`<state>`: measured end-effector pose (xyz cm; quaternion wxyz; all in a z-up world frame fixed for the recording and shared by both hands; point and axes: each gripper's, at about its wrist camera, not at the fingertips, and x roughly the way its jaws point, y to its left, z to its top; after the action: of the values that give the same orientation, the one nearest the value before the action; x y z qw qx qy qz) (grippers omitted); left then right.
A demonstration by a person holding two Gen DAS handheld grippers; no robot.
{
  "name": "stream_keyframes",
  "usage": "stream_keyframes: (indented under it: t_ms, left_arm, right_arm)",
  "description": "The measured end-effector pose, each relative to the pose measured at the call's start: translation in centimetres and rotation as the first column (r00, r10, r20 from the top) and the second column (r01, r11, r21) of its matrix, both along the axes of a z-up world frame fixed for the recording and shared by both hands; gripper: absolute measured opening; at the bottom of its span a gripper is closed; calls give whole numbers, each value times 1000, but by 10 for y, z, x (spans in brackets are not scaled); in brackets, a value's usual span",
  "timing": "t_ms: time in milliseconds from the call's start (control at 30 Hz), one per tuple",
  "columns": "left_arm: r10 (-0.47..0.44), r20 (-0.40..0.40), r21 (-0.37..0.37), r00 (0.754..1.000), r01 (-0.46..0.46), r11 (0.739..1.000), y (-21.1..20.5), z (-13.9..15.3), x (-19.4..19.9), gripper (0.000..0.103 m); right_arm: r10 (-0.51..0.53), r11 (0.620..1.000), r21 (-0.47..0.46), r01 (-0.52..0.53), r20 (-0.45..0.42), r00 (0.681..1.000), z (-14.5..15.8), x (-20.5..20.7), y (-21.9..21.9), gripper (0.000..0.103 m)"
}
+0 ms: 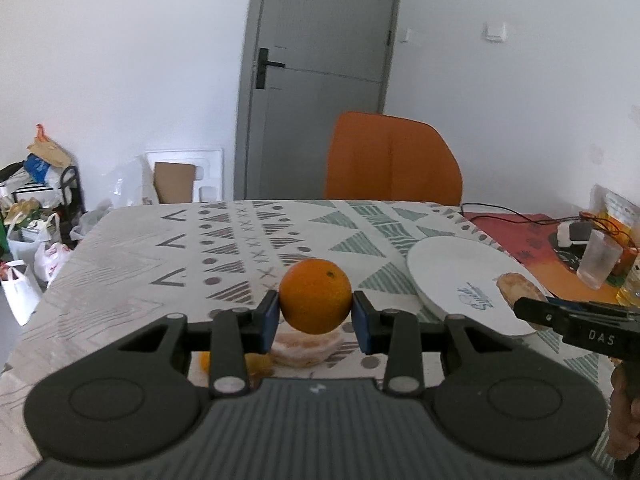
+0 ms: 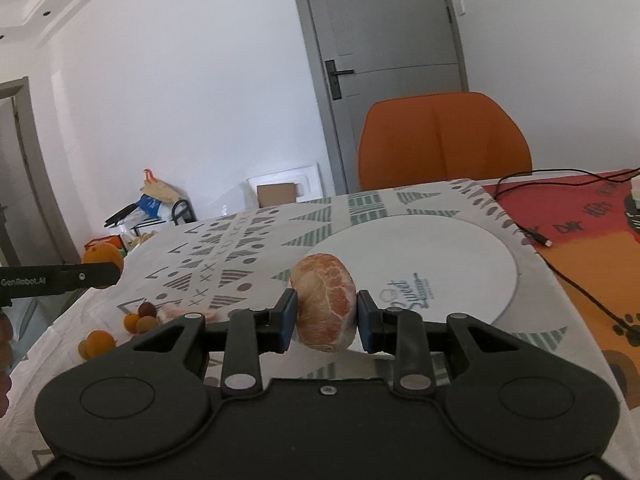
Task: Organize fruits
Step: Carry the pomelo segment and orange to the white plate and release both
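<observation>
Left gripper (image 1: 315, 316) pinches an orange (image 1: 315, 296) at frame center above the patterned tablecloth (image 1: 132, 264), while the right gripper (image 2: 327, 318) clamps a peeled citrus (image 2: 324, 304) just short of the white plate's (image 2: 440, 256) near rim.

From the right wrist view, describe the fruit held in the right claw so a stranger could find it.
Find the big white plate on the patterned tablecloth. At its near edge the right claw grips a peeled citrus. Unlike the smooth orange fruits lying at left, it is pinkish, skinless and veined with white pith.
</observation>
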<state>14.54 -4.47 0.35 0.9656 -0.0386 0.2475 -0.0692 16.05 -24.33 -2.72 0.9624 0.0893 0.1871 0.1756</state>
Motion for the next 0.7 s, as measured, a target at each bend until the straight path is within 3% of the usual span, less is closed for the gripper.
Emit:
stream_keyframes:
  t_ms: [333, 700]
  left_arm:
    - [-84, -19, 23, 996, 84, 996, -37, -4, 29, 37]
    - [-142, -36, 27, 989, 143, 989, -68, -10, 49, 37]
  right_arm:
    - [-48, 999, -10, 48, -12, 999, -10, 12, -14, 24]
    - [-105, 993, 46, 106, -28, 994, -18, 25, -40, 24]
